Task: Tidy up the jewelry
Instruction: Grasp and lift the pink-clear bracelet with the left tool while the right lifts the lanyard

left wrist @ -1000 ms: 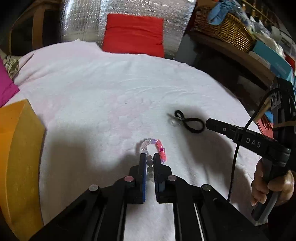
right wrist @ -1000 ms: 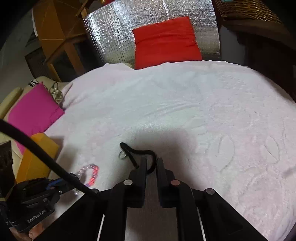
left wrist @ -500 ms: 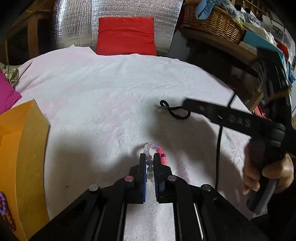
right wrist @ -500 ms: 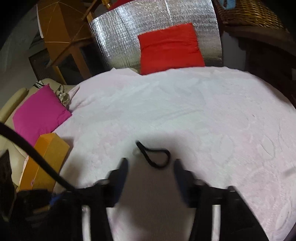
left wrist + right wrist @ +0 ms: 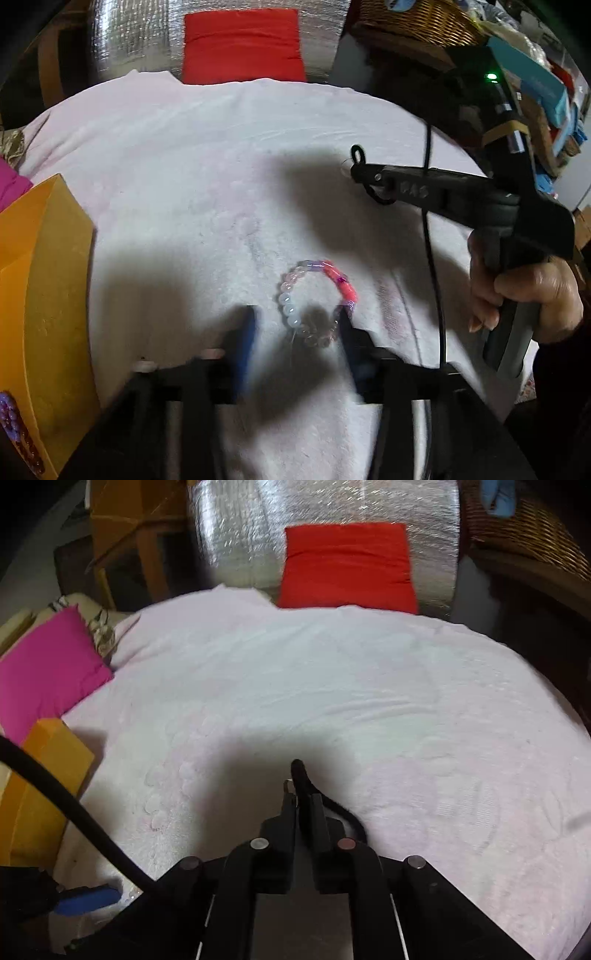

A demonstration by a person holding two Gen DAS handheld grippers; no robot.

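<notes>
A bead bracelet (image 5: 314, 302) of clear, lilac and pink beads lies as a ring on the pale pink towel (image 5: 221, 184). My left gripper (image 5: 297, 325) is opening, its blue-padded fingers standing either side of the bracelet without pressing it. Further right, my right gripper (image 5: 360, 173) is seen from the side, held by a hand (image 5: 524, 295). In the right wrist view that gripper (image 5: 303, 803) is shut on a black cord (image 5: 301, 775) with a small metal ring; the cord loops out to the right of the fingers.
An orange box (image 5: 40, 295) stands open at the left, with purple and red beads (image 5: 14, 432) in its near corner; it also shows as an orange box (image 5: 44, 775). A magenta cushion (image 5: 48, 668), a red cushion (image 5: 347, 565) and a wicker basket (image 5: 417, 18) lie beyond the towel.
My left gripper has opened and let go of the bracelet, which now lies as a round ring. My right gripper opened, moved forward over the black cord and closed on it.
</notes>
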